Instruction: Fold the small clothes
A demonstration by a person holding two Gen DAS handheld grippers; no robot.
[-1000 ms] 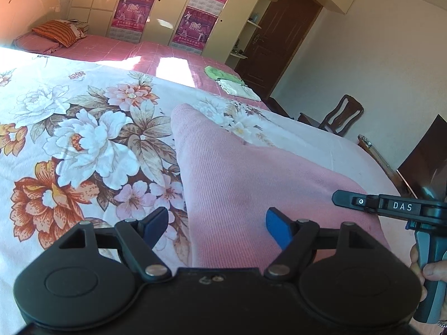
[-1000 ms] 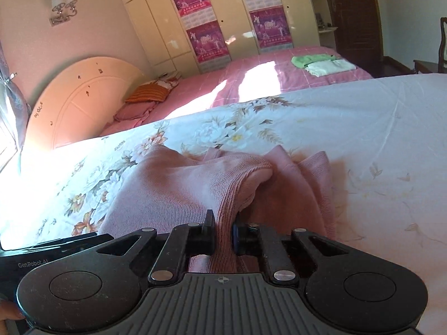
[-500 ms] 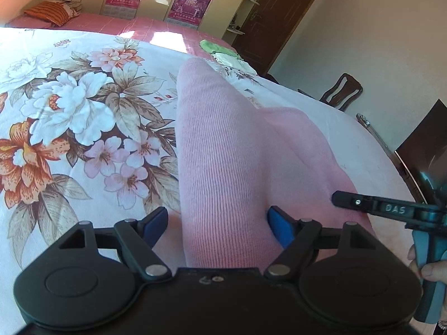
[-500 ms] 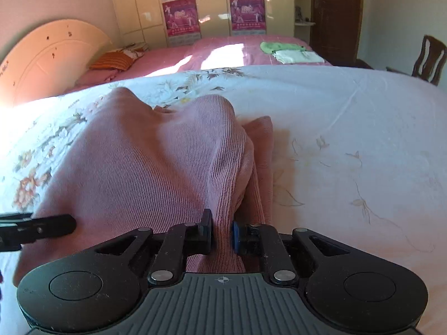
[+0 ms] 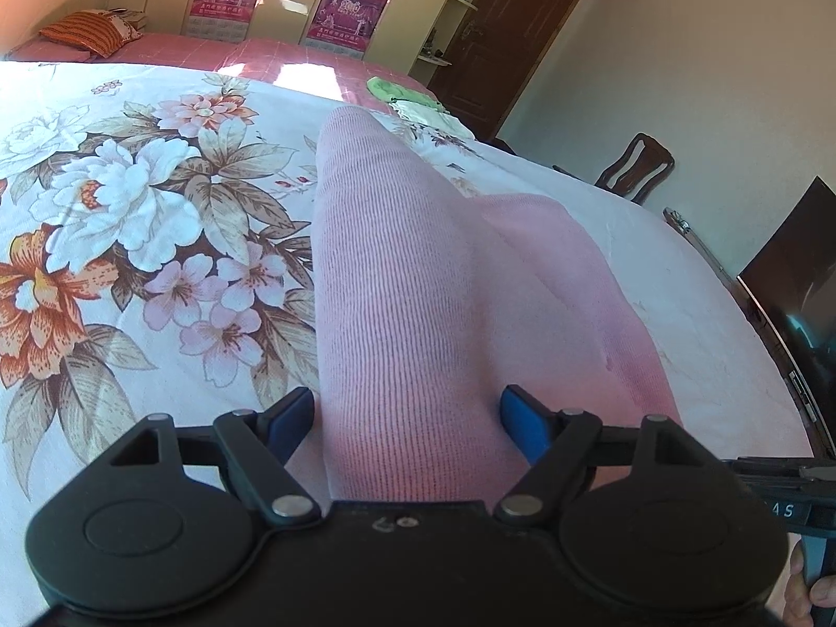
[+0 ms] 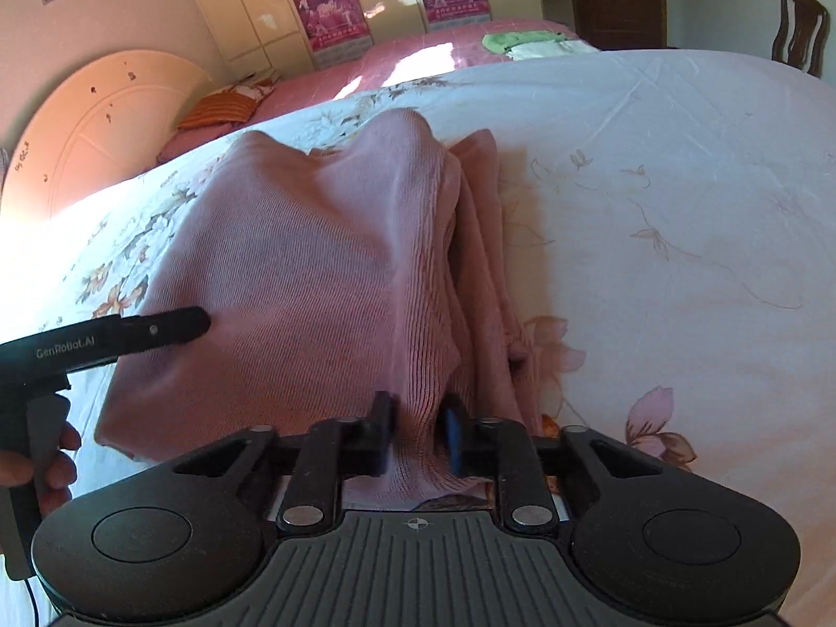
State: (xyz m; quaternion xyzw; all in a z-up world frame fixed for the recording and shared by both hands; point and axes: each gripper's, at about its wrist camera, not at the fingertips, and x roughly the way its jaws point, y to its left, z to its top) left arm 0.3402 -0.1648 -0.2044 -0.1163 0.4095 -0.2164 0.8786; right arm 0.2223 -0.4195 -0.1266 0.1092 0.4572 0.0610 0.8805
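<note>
Garment [image 5: 407,282]: pink, fine ribbed knit. Bed sheet [image 5: 130,219]: white, printed with large white, pink and orange flowers and brown-green leaves; paler floral outlines toward its far side. Second bed's cover [image 6: 418,60]: pink check. Pillow [image 5: 86,37]: orange stripes. Folded cloth [image 6: 514,41]: green. Posters [image 6: 329,13]: magenta. Door [image 5: 514,26]: dark brown. Left gripper [image 5: 407,420]: black with blue pads.

Both wrist cams close, share pink garment [image 5: 418,271]
</note>
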